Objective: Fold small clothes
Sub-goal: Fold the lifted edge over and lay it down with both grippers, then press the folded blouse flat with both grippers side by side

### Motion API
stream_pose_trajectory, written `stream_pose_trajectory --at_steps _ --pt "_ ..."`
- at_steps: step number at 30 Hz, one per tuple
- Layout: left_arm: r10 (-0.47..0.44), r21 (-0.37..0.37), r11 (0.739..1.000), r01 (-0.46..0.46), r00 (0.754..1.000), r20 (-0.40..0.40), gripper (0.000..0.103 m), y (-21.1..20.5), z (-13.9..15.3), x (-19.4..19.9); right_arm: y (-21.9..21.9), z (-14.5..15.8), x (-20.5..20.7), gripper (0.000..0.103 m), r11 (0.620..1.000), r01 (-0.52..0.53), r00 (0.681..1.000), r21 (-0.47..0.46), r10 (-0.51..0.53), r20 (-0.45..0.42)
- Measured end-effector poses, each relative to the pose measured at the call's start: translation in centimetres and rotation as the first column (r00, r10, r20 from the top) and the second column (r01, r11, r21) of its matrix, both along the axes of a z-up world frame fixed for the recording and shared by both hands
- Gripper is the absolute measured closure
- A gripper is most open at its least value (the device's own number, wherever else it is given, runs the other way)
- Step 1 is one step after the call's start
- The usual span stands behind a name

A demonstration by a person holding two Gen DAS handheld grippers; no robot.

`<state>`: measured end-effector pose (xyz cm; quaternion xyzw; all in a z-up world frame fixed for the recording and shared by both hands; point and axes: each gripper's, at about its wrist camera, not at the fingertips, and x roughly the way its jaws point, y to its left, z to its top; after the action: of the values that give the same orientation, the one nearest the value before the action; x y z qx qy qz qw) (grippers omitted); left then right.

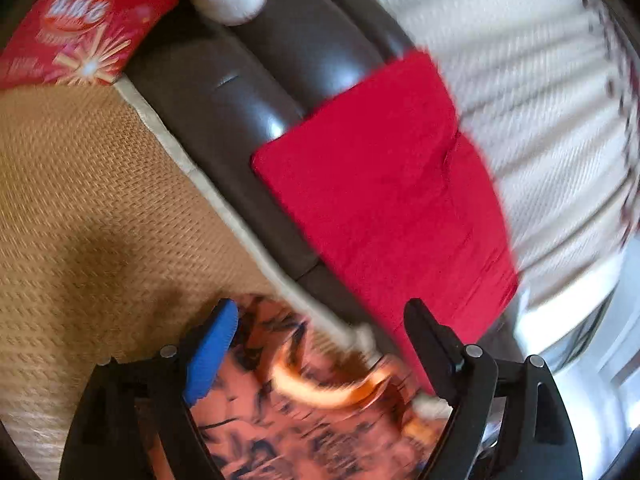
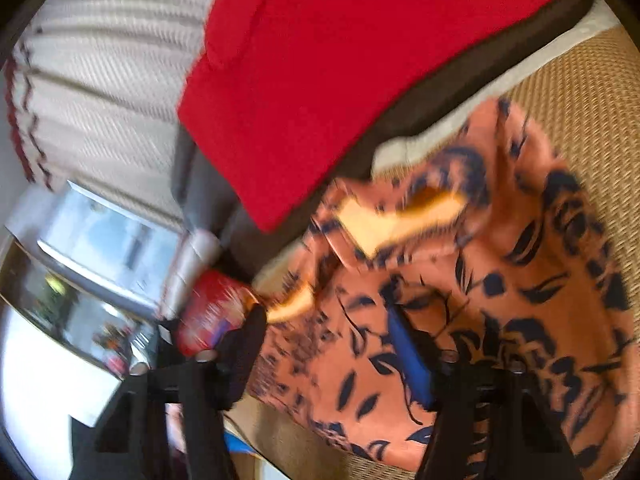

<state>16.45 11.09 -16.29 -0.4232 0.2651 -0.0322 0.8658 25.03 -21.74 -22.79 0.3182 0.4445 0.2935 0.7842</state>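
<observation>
An orange garment with a dark leaf print [image 2: 500,280] lies bunched on the woven tan mat [image 2: 592,92]; it also shows low in the left wrist view [image 1: 288,412]. My left gripper [image 1: 320,320] is open, jaws wide apart, just above the garment's edge. My right gripper [image 2: 332,320] is open over the garment, its blue-padded finger [image 2: 412,360] lying against the cloth. Both views are blurred by motion.
A folded red cloth [image 1: 384,200] lies on the dark sofa edge [image 1: 224,96], also in the right wrist view [image 2: 340,72]. A white ribbed blanket [image 1: 540,80] covers the sofa. A red printed pack [image 1: 76,20] and a red can [image 2: 212,312] are nearby.
</observation>
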Motion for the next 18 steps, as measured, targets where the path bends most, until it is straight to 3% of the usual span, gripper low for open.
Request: stream_pose_trajectory --at_steps 1,3,5,6,7,11,18 --pt "-0.064 0.024 0.998 0.065 0.997 -0.047 0.018 -0.6 -0.2 0.4 0.9 -0.4 0.3 0.068 0.998 -0.007 1.000 -0.060 0.006 -0.013" --pt "-0.275 0.050 0.957 0.286 0.947 -0.167 0.018 -3.0 -1.2 2.2 1.7 -1.9 0.9 0.070 0.985 -0.015 0.999 -0.170 0.006 -0.053" --pt "-0.334 0.124 0.919 0.375 0.906 -0.261 0.018 -4.9 -1.7 2.7 2.3 -2.9 1.9 0.073 0.976 -0.011 0.997 -0.216 -0.006 -0.078" --pt "-0.339 0.167 0.902 0.398 0.893 -0.296 0.018 -5.5 -1.9 2.9 2.5 -2.9 2.3 0.073 0.975 -0.007 0.997 -0.223 -0.009 -0.070" --pt "-0.344 0.164 0.900 0.403 0.890 -0.301 0.018 -5.4 -2.2 3.1 2.6 -2.7 2.6 0.073 0.973 0.001 0.998 -0.230 -0.014 -0.056" --pt "-0.331 0.027 0.936 0.351 0.903 -0.273 0.019 -3.1 -3.5 5.5 2.4 -2.6 4.1 0.073 0.970 0.052 0.998 -0.239 -0.061 -0.031" --pt "-0.256 0.032 0.965 0.261 0.960 -0.116 0.018 -1.9 -1.6 8.2 0.5 -1.2 6.6 0.073 0.978 0.170 0.985 -0.124 -0.166 0.043"
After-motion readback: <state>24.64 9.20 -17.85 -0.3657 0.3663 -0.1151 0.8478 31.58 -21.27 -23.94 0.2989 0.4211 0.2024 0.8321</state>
